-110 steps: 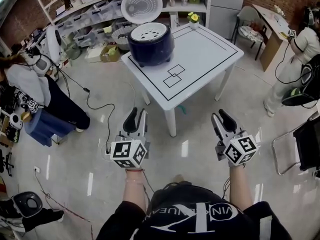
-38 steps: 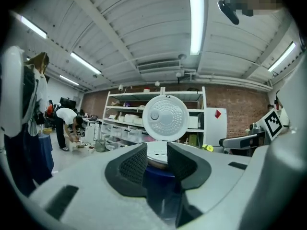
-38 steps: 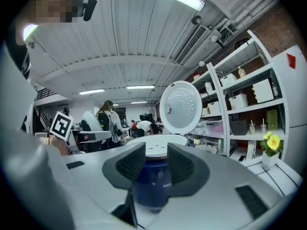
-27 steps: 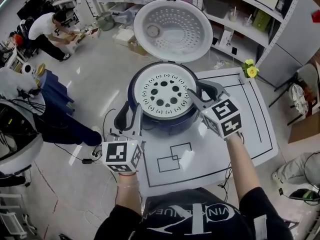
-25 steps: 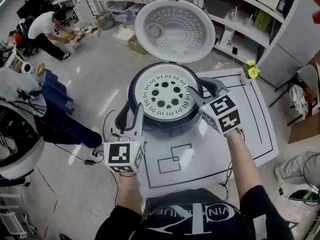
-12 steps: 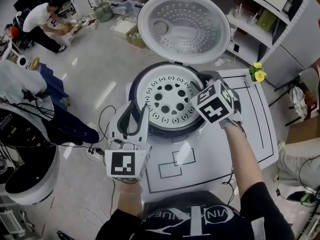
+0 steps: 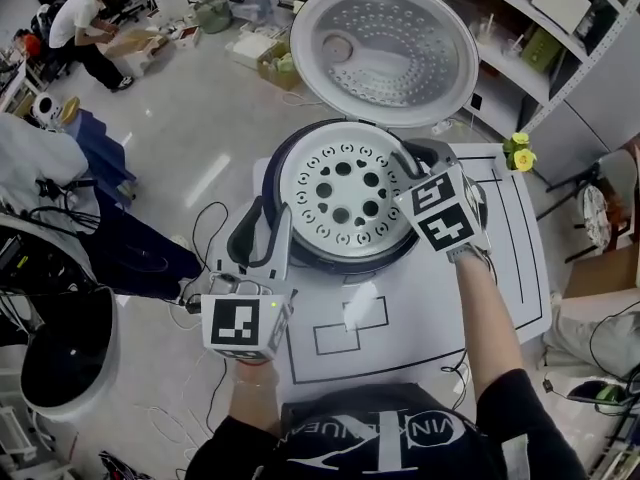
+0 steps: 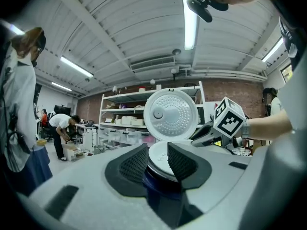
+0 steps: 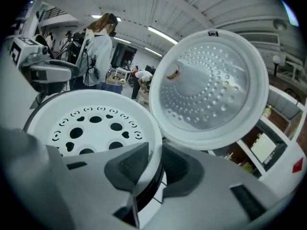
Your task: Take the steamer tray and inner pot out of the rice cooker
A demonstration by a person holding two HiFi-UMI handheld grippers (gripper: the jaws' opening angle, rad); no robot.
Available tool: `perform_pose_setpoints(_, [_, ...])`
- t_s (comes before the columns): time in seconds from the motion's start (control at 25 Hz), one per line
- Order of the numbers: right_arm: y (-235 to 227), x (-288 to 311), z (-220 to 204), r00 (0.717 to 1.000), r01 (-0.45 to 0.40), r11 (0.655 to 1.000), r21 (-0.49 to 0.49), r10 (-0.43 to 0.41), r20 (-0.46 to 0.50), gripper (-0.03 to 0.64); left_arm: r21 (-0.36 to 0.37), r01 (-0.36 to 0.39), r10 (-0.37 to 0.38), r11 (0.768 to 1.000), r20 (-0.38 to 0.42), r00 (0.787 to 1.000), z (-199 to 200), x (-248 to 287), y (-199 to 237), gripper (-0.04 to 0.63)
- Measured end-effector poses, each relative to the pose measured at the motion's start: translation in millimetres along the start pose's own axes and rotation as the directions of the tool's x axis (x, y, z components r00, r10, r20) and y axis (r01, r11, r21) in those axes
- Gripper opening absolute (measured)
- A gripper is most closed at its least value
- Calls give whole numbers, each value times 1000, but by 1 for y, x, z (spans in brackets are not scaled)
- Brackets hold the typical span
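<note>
The dark blue rice cooker (image 7: 300,260) stands open on the white table (image 7: 430,318), its lid (image 7: 385,43) tipped up behind. The white perforated steamer tray (image 7: 340,193) lies in its mouth. My right gripper (image 7: 408,166) reaches down onto the tray's right rim. Its jaws are closing with that rim (image 9: 152,143) between them, one pad over the tray and one outside. My left gripper (image 7: 272,223) hangs level at the cooker's left side, open, with nothing between its fingers. The tray's edge (image 8: 160,158) shows just beyond them. The inner pot is hidden under the tray.
A small pot of yellow flowers (image 7: 520,151) stands at the table's far right corner. Black rectangles are drawn on the tabletop (image 7: 345,326). Shelves (image 7: 520,28) stand behind. Cables trail over the floor (image 7: 205,238) at left, and people work at the far left (image 7: 75,23).
My right gripper has swung in and dropped onto the tray's right rim, and its jaws have narrowed round it. The left gripper has hardly moved.
</note>
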State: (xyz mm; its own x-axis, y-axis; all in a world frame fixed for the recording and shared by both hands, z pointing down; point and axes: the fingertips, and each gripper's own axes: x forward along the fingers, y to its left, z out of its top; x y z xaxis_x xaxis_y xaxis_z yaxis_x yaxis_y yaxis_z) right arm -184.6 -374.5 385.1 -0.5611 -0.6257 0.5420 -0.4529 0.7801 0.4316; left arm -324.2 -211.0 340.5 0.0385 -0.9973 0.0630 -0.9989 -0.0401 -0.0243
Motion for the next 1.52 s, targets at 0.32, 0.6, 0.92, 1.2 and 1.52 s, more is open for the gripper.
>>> perform_pose_setpoints(0.32, [-5,-33,28,978,58,998,27,-62,200,74,-109,1,0,994,5,1000,-5,-11,1,112])
perform_pose_setpoints(0.6, [-14,-76,51,895,58,987,149,-117,430,63,-177,41,-37,983,21,999,0,-17,-5,117])
perform_pose_setpoints(0.92, [-37,-108,49,825,36,969,244,-167,540,57,-185,110,-117,977,-28,993,19,5,-13,178])
perform_pose_setpoints(1.2, [-35,-115,41,806,29,949,314,-207,554,55,-246,200,-225,948,-74,972,16,8,-32,176])
perform_pose_setpoints(1.52, [-41,-122,40,785,-31,931,364,-203,585,52,-274,122,-159,954,-118,980,17,15,-40,107])
